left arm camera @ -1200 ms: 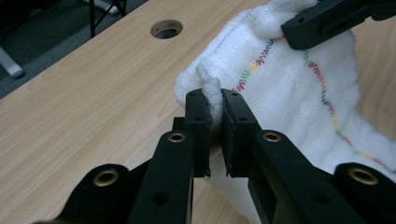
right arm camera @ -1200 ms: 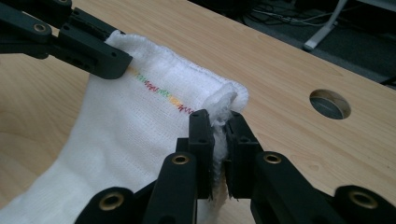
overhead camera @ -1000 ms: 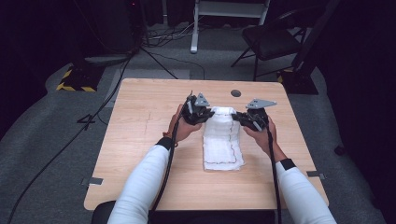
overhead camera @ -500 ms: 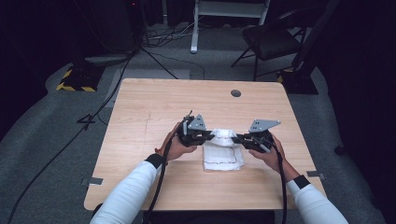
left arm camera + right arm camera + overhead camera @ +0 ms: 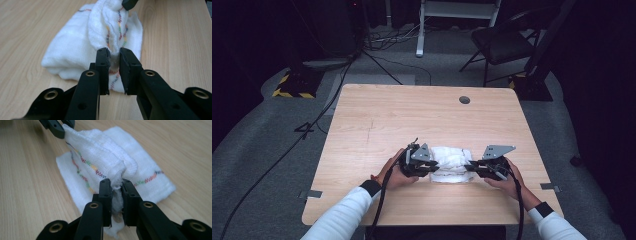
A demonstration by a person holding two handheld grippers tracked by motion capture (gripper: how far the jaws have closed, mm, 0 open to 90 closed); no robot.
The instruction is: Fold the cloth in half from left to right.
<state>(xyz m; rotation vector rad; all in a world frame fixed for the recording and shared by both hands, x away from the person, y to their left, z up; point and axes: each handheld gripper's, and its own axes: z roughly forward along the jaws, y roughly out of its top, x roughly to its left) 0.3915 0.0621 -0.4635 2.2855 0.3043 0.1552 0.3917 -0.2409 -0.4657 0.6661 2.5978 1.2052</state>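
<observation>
1. Since the earlier frames, both grippers have drawn toward the table's near edge, carrying the white towel along.
2. The towel now lies bunched, its long axis running left to right, parallel to the near edge.
3. The left gripper pinches the towel's left end, jaws nearly closed.
4. The right gripper clamps its right end likewise.

A dim studio or lab: grey carpet, floor cables, hazard-striped base, a chair, one wooden surface.
</observation>
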